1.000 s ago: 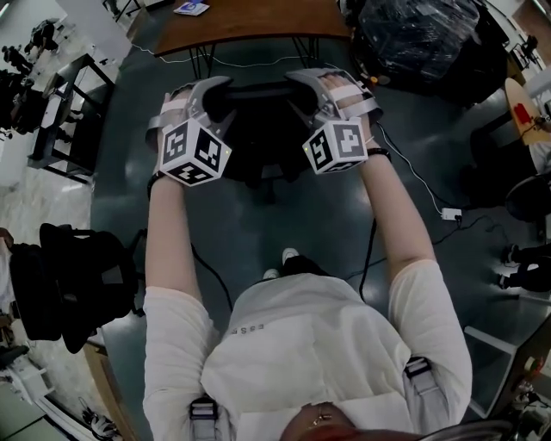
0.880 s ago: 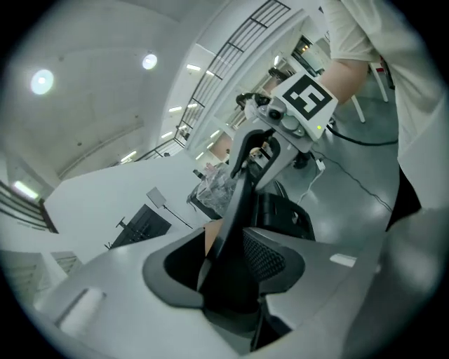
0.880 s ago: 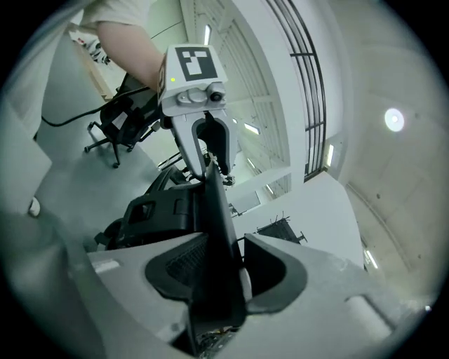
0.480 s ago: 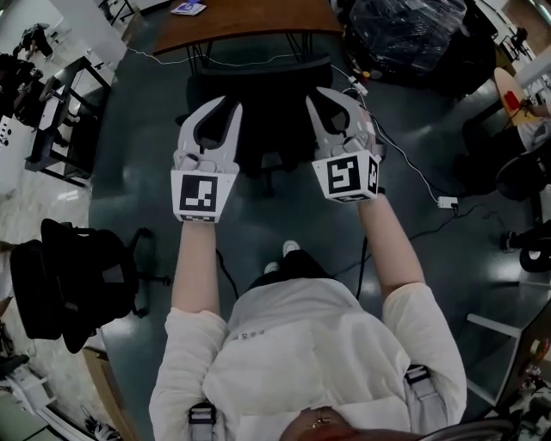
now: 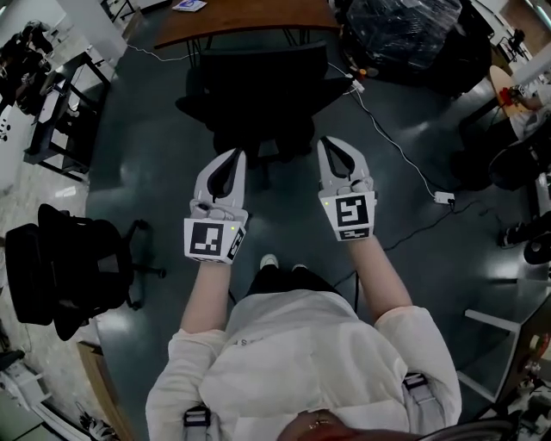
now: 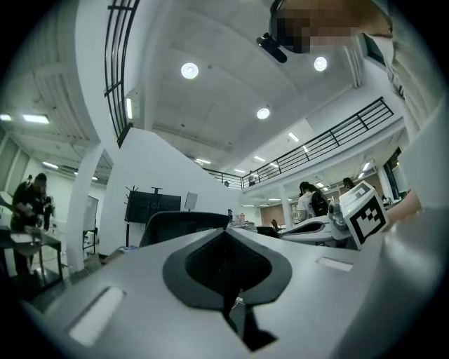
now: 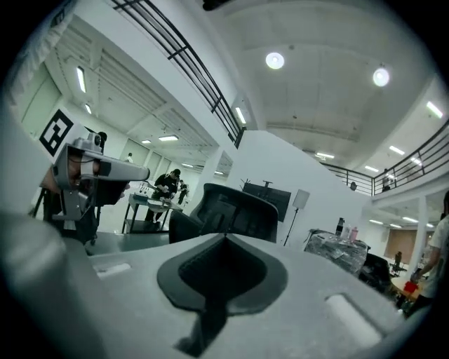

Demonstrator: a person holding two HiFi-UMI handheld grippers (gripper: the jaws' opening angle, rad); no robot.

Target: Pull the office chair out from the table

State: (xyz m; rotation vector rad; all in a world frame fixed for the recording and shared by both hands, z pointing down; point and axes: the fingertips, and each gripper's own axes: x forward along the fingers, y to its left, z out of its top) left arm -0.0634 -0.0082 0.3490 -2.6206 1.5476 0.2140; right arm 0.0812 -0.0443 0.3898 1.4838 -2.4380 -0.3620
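The black office chair (image 5: 258,95) stands on the grey floor a little way out from the brown table (image 5: 241,17), its back turned to me. Both grippers hang in the air short of the chair and touch nothing. My left gripper (image 5: 238,153) is shut and holds nothing. My right gripper (image 5: 325,142) is shut too, with nothing in it. In the left gripper view the closed jaws (image 6: 226,230) point at the chair's back (image 6: 184,224). In the right gripper view the chair (image 7: 235,210) stands just beyond the closed tips (image 7: 225,236).
A second black chair (image 5: 69,276) stands at the left. A cable with a white adapter (image 5: 445,198) lies across the floor at the right. A plastic-wrapped dark bundle (image 5: 405,34) sits at the top right, a black rack (image 5: 60,95) at the left. People work at far desks (image 7: 165,186).
Both grippers have come off the chair's back, rolled upright and drawn back towards me. Their jaws have closed. The chair now stands free ahead of them.
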